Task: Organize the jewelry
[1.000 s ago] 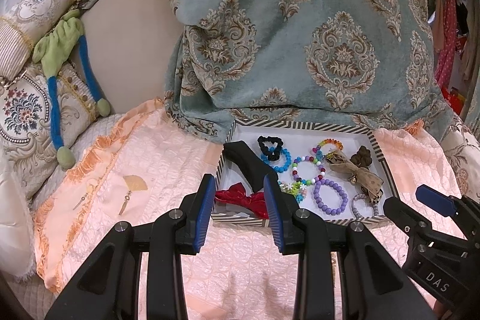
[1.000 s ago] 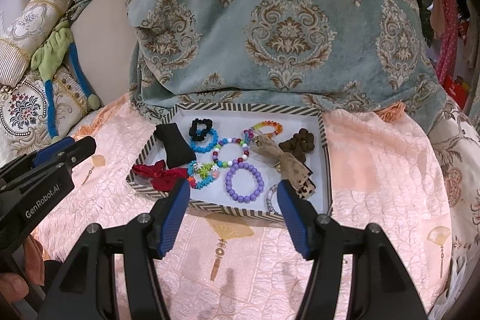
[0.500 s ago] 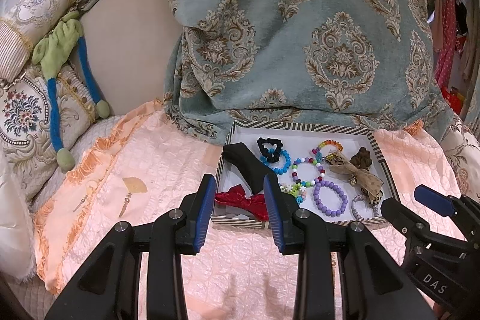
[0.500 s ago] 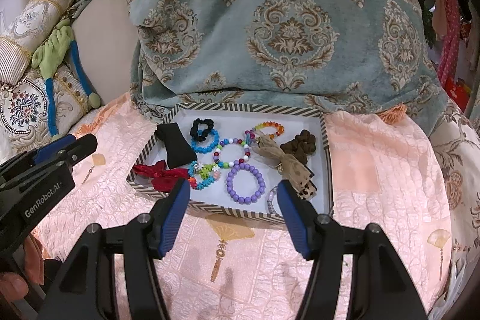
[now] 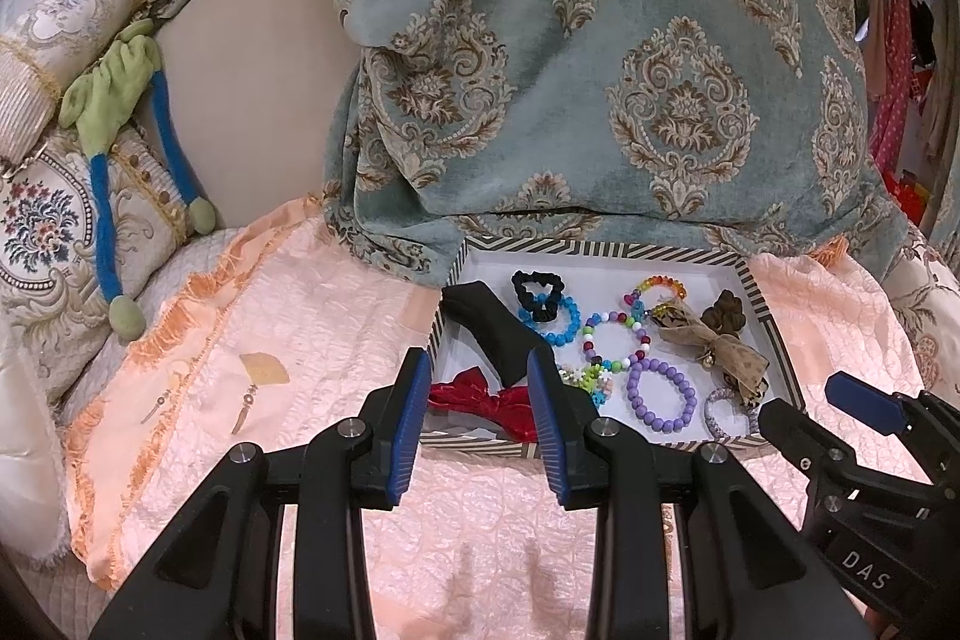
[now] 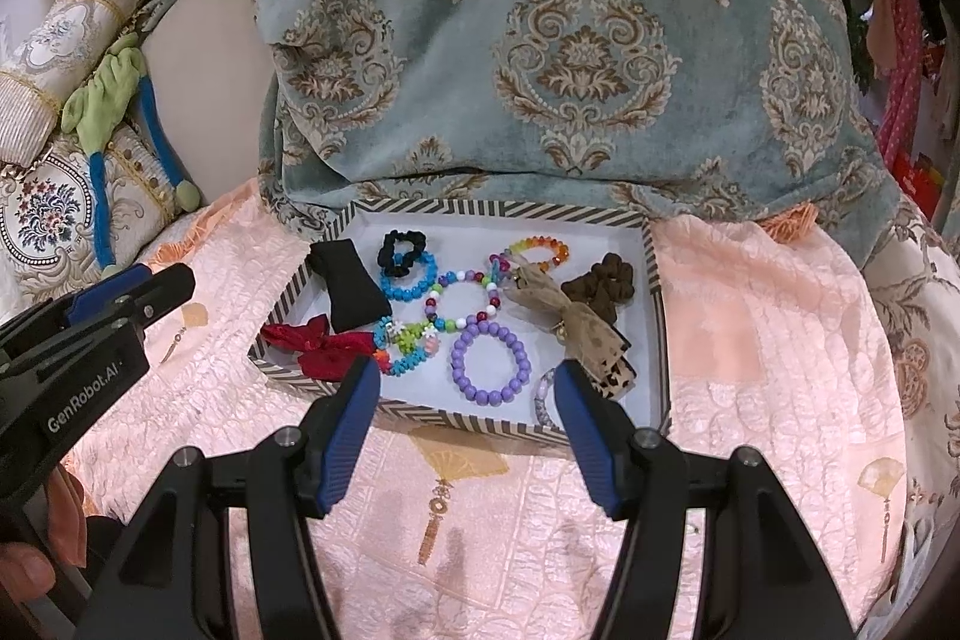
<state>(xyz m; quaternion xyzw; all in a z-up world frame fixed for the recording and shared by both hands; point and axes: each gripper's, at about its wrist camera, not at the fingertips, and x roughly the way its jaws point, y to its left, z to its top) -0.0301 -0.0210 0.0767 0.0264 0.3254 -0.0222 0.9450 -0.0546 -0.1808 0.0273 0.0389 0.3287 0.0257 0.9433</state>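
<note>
Although three instants are compared, almost nothing is seen to have changed: across the last second the striped tray (image 6: pixel 657 304) and its contents hold the same layout, and only a slight drift of both views is noted. The left gripper (image 5: pixel 477 418) is held with jaws narrowly parted and empty, framing the red bow (image 5: pixel 486 400) at the tray's 7 o'clock corner without contact being visible. The right gripper (image 6: pixel 465 418) is held with jaws wide and empty, just short of the tray's near wall at 6 o'clock, the purple bead bracelet (image 6: pixel 491 363) seen between the pads (image 6: pixel 351 436).

All jewelry is found inside the tray, which sits on the peach quilted bedspread (image 6: pixel 774 388):
- black pouch (image 6: pixel 351 289) at 9 o'clock
- black scrunchie (image 6: pixel 401 250) and blue bead bracelet (image 6: pixel 411 280) at 11 o'clock
- rainbow bead bracelet (image 6: pixel 540 247) at 12 o'clock
- multicolour bead bracelet (image 6: pixel 462 298) at centre
- brown scrunchie (image 6: pixel 603 283) at 2 o'clock
- tan leopard bow (image 6: pixel 576 325) at 4 o'clock
- clear bead bracelet (image 6: pixel 543 397) at 5 o'clock, partly hidden

Pieces overlap and touch. Such a scene is judged to fit either items gathered and awaiting sorting, or gathering finished; with so little motion, no step is settled.
</note>
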